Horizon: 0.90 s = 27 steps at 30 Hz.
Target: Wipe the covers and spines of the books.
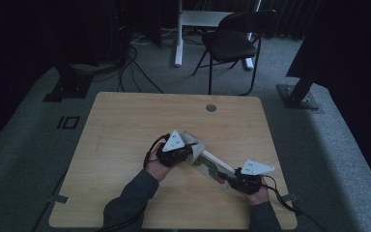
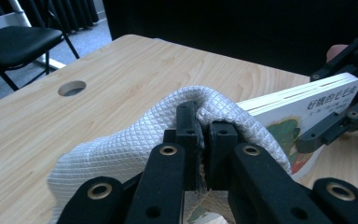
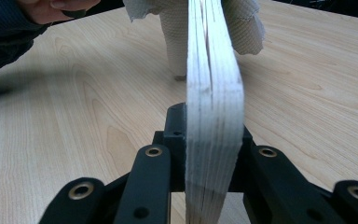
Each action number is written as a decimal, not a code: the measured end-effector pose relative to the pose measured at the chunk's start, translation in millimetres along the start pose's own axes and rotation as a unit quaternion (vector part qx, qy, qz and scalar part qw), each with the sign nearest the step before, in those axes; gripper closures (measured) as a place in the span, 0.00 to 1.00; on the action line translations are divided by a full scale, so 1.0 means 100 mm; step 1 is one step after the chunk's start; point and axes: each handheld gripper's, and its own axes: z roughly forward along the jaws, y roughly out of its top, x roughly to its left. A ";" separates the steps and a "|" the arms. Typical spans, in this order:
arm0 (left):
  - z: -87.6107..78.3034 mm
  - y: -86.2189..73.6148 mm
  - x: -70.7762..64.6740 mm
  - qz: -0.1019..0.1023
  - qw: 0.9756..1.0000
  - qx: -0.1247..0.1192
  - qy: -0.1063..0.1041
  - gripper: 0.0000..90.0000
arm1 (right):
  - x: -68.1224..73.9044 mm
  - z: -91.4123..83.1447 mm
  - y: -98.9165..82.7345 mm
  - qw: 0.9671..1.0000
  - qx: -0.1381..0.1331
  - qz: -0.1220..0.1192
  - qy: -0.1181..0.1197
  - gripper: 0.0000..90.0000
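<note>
The room is dim and floored with grey carpet, with dark curtains seen along the far side. A black folding chair is set beyond the desk, beside a white frame leg, and black cables are trailed over the carpet. A black square outline is marked on the floor to the left.

The light wooden desk with rounded corners is pierced near its far edge by a round cable hole.

A thick white board book with a colourful picture cover is held tilted above the desk between the two hands, right of the desk's middle. On its cover, in the left gripper view, a line of dark Chinese characters is printed near the top edge; the characters are too small to be read with certainty. Green and red picture parts are seen beneath them.

A white quilted cloth with a diamond pattern is draped over the book's far end.

The left tongs are closed on the cloth, its fold being pinched between the jaws against the book's edge. The right tongs are clamped on the book's near end, the stacked page edges being gripped between the jaws.
</note>
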 end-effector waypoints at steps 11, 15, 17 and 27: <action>0.09 0.06 -0.14 0.009 1.000 0.006 -0.024 0.96 | 0.00 0.00 0.00 1.000 0.000 0.000 -0.002 0.85; 0.12 0.07 -0.18 0.012 0.999 0.007 -0.030 0.97 | 0.00 0.00 0.00 1.000 0.001 0.000 -0.003 0.86; 0.14 0.08 -0.19 0.010 0.999 0.005 -0.034 0.97 | 0.00 0.00 0.00 1.000 0.001 0.000 -0.003 0.86; 0.19 0.10 -0.28 0.017 0.999 0.006 -0.047 0.97 | 0.00 0.00 0.00 1.000 0.001 0.000 -0.004 0.86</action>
